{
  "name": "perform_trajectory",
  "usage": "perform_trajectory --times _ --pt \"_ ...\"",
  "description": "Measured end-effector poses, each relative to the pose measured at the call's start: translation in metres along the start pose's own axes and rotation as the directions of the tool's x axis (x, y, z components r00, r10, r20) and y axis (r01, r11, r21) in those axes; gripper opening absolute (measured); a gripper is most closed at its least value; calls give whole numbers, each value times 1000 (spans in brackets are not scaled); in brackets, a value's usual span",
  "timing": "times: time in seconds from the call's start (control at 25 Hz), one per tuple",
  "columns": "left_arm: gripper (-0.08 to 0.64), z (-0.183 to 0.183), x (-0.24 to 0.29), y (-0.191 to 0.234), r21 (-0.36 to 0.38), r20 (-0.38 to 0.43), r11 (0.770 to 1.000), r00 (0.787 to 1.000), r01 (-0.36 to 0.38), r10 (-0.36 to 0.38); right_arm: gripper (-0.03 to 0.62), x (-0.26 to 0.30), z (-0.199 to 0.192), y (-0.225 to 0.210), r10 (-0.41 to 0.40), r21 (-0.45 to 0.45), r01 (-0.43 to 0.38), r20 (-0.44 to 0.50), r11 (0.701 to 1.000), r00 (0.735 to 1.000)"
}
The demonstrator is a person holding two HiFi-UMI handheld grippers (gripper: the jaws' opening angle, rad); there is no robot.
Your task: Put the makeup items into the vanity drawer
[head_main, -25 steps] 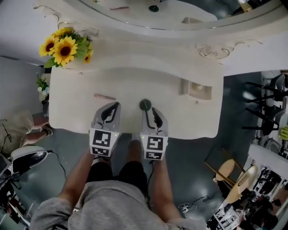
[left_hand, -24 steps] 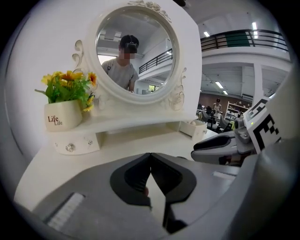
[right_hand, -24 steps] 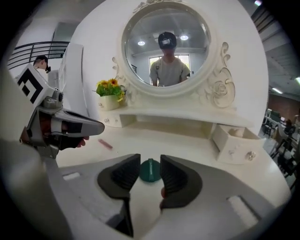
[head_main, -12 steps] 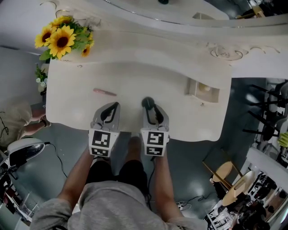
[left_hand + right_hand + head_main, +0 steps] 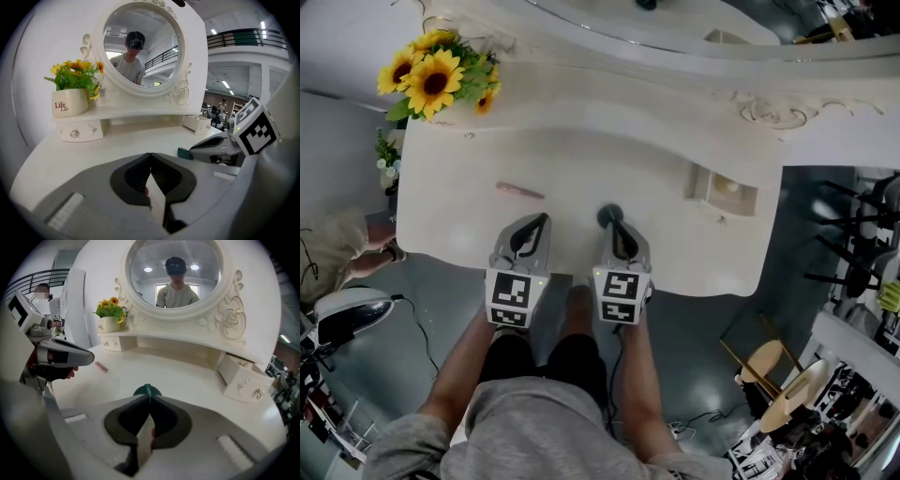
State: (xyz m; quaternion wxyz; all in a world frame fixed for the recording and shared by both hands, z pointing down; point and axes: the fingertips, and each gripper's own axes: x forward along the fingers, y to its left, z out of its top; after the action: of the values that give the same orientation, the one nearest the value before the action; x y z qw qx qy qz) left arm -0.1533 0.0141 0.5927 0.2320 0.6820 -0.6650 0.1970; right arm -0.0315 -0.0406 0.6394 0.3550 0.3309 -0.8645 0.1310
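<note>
Two makeup items out on the vanity top point(image 5: 581, 155), neither in the drawer yet. Early in the task, by the look of it, with the first pick-up in hand. Right gripper point(image 5: 149, 398) just closed, tips together on what seems a thin raised edge of the green compact point(image 5: 146, 391), nothing else between them. Left gripper point(image 5: 150, 154) shut tip to tip and empty, parked beside the right one near the front edge of the top.

Next, probably: lift the compact clear, carry it right and back to the small drawer point(image 5: 741, 200) pulled open at the right of the vanity, lower it in, release. Calls for a sure pinch, with only a sliver caught; could slip or tip on the lift. Worth testing the hold before rising far. Then back for the pink makeup stick point(image 5: 519, 191), lying well apart to the left, nearer the left gripper.

As for the compact: dark green, round, low and flat, sitting on the top towards its front, right at the right gripper's tips. Smooth and hard-looking, likely light. Too small here to tell whether lid up or down.
</note>
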Motion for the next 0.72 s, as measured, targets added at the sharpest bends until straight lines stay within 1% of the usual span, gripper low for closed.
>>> perform_trajectory --times 0.2,0.36,0.72 --pt "11 16 -3 -4 18 28 1000 1000 9 -10 11 -13 15 -6 -20 10 20 46 1000 999" --pt "11 42 -6 -14 44 63 999 998 28 -31 9 -33 33 -18 -50 23 49 88 999 995" --pt "11 109 -5 -51 123 160 987 980 103 -122 9 -84 68 -63 -173 65 164 174 984 969"
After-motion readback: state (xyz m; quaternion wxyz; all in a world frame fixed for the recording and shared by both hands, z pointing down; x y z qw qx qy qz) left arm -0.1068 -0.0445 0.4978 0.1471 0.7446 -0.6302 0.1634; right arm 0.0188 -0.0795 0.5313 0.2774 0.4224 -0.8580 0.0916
